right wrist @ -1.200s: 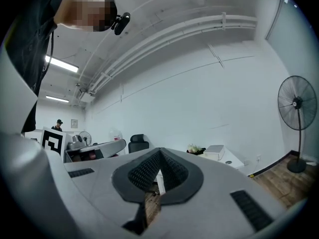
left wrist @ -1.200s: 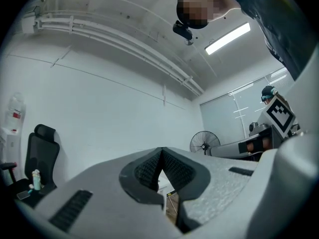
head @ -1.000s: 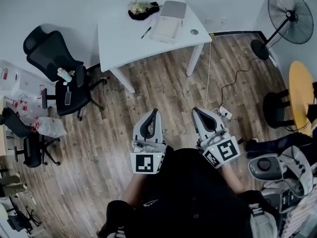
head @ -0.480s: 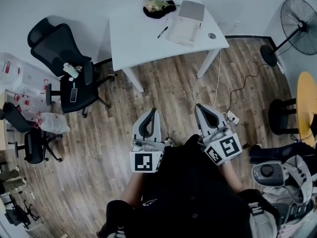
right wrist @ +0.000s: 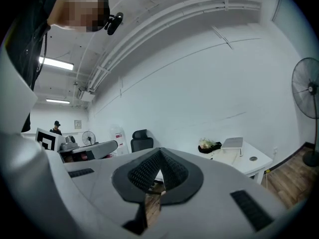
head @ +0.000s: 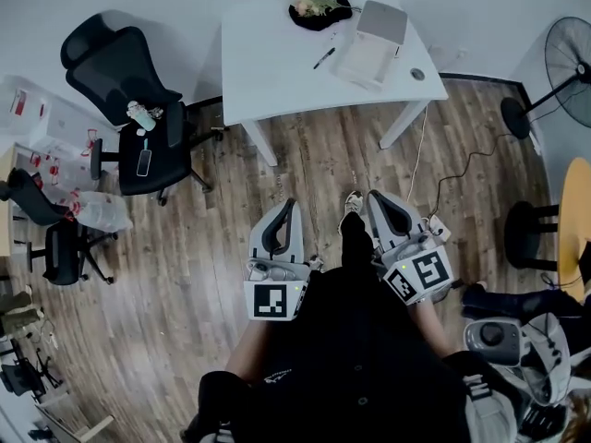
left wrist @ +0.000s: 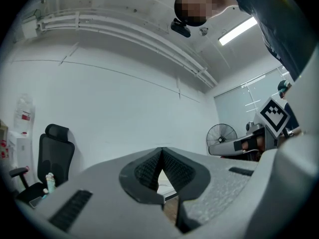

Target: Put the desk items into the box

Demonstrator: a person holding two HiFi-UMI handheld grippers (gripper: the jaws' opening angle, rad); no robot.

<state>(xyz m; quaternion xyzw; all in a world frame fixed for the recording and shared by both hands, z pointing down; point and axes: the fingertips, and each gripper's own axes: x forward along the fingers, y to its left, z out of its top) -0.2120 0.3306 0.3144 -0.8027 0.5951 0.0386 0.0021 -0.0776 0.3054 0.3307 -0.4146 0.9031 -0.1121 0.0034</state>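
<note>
A white desk (head: 277, 72) stands at the far wall. On it lie a dark holder with pale flowers (head: 316, 7), a pen (head: 323, 58), an open white box (head: 367, 52) with its grey lid (head: 383, 21), and a small round disc (head: 417, 74). My left gripper (head: 288, 207) and right gripper (head: 377, 197) are held side by side before my body, over the wooden floor and well short of the desk. Both are shut with nothing between the jaws (left wrist: 160, 149) (right wrist: 159, 151). The right gripper view shows the desk (right wrist: 246, 166) and the box (right wrist: 233, 143) ahead.
A black office chair (head: 129, 109) with a bottle and a phone on its seat stands left of the desk. A second chair (head: 46, 247) and plastic bags sit at the far left. A cable and power strip (head: 434, 224) lie on the floor; a fan (head: 572, 72) and a yellow round table (head: 577, 210) are on the right.
The desk and chair have shifted right and nearer in the head view as I step forward; a shoe now shows between the grippers. Both grippers stay shut and empty.
</note>
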